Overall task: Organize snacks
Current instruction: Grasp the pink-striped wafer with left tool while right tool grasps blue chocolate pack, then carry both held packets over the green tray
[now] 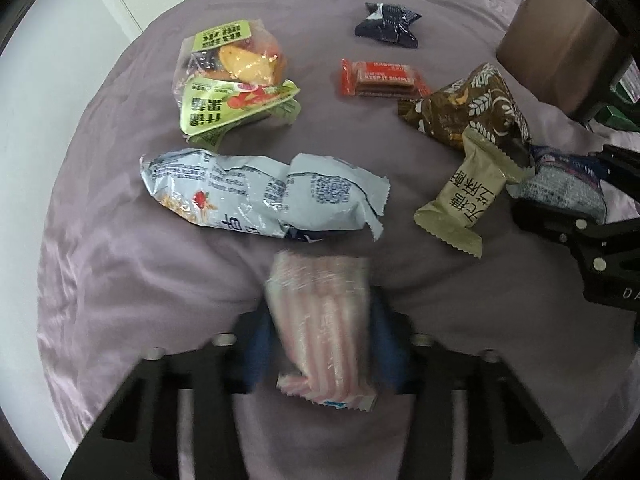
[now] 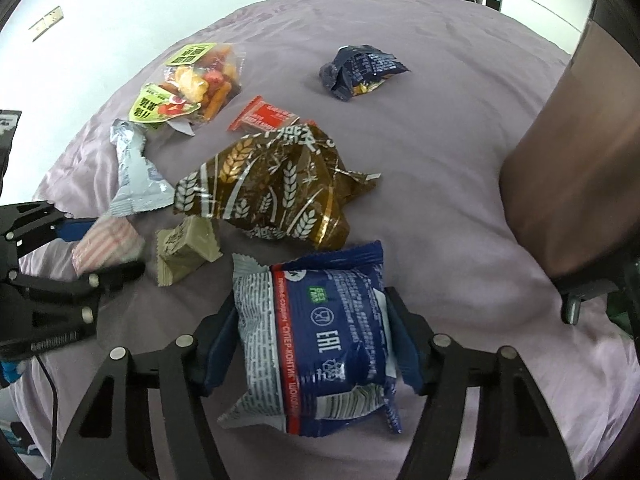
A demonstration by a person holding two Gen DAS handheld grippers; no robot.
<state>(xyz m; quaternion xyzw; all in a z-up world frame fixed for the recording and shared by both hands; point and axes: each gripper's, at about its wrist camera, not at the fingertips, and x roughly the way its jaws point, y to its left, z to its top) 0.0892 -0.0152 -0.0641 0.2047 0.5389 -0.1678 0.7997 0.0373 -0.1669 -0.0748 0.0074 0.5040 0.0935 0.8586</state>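
Note:
My left gripper (image 1: 320, 320) is shut on a pink-and-white striped snack packet (image 1: 320, 332), held just above the purple bedspread (image 1: 120, 260); it also shows in the right wrist view (image 2: 108, 248). My right gripper (image 2: 312, 344) is shut on a blue-and-silver snack packet (image 2: 320, 344), seen at the right edge of the left wrist view (image 1: 560, 184). On the bedspread lie a silver-blue packet (image 1: 260, 196), a green fruit-chip bag (image 1: 232, 80), a red bar (image 1: 382, 78), a dark navy packet (image 1: 388, 24), a brown wheat-print bag (image 1: 468, 108) and an olive candy (image 1: 468, 200).
A brown box (image 2: 576, 168) stands at the right on the bedspread (image 2: 440, 120). A white wall and cupboard doors lie beyond the bed's far and left edges. The two grippers are close side by side.

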